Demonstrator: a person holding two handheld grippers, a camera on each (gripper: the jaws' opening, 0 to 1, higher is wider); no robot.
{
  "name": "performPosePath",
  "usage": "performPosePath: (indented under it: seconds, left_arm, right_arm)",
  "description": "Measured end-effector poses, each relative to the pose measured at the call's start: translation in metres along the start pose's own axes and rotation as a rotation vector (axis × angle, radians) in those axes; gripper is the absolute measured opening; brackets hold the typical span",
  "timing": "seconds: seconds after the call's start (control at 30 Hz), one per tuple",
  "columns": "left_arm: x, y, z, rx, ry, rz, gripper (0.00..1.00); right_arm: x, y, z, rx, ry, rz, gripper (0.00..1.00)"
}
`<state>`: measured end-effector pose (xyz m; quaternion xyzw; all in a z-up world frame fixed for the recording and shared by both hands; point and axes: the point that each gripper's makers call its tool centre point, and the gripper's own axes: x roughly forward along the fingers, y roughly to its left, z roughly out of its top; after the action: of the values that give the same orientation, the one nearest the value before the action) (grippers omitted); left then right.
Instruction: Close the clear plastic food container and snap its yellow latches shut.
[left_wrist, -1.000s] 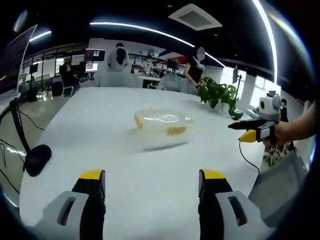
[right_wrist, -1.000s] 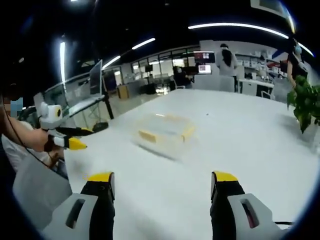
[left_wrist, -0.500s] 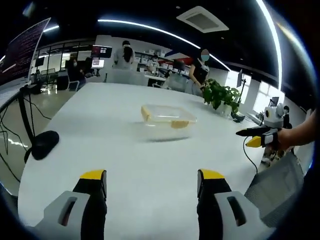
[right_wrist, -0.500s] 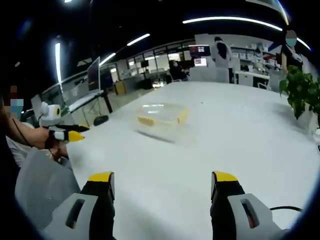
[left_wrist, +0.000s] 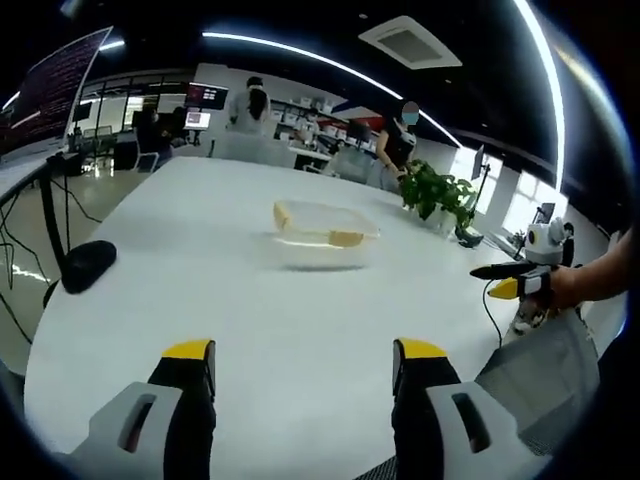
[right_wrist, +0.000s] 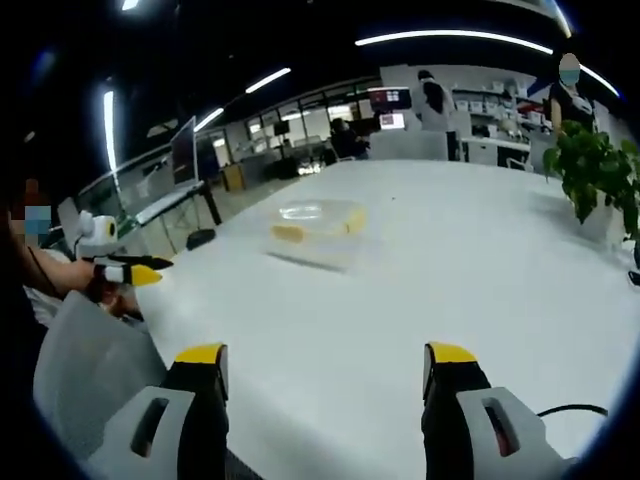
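Two grippers, both spread wide, holding nothing. Left gripper (left_wrist: 300, 365): box (left_wrist: 322, 233) at 12 o'clock, mid-table (left_wrist: 200, 290), well apart from the jaws, lid on, yellow latches (left_wrist: 346, 238) on its sides. Open white surface all round it, edges far off. Right gripper (right_wrist: 324, 370): same box at 11 o'clock. Left view adds a black mouse (left_wrist: 87, 265) at 9 o'clock near the edge; right view a plant (right_wrist: 592, 170) at 2 o'clock.
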<state>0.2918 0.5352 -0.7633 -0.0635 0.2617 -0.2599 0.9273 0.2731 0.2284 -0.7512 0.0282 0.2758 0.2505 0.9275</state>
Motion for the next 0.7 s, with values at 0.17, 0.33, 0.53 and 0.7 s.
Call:
performPosePath:
  seconds: [0.17, 0.33, 0.53, 0.7]
  left_arm:
    - [-0.002, -0.001, -0.002, -0.007, 0.004, -0.002, 0.71]
    - [-0.011, -0.005, 0.003, -0.016, -0.025, 0.011, 0.65]
    - [-0.013, -0.001, -0.008, -0.015, -0.004, 0.045, 0.65]
    - [-0.009, -0.001, -0.016, -0.012, 0.023, 0.048, 0.66]
  right_arm:
    - [-0.009, -0.001, 0.000, -0.007, -0.003, -0.007, 0.80]
    - [-0.015, 0.004, -0.006, -0.016, 0.006, -0.007, 0.79]
    - [-0.009, 0.010, -0.018, -0.048, 0.042, -0.003, 0.76]
    - [-0.010, 0.010, -0.021, -0.076, 0.049, -0.004, 0.75]
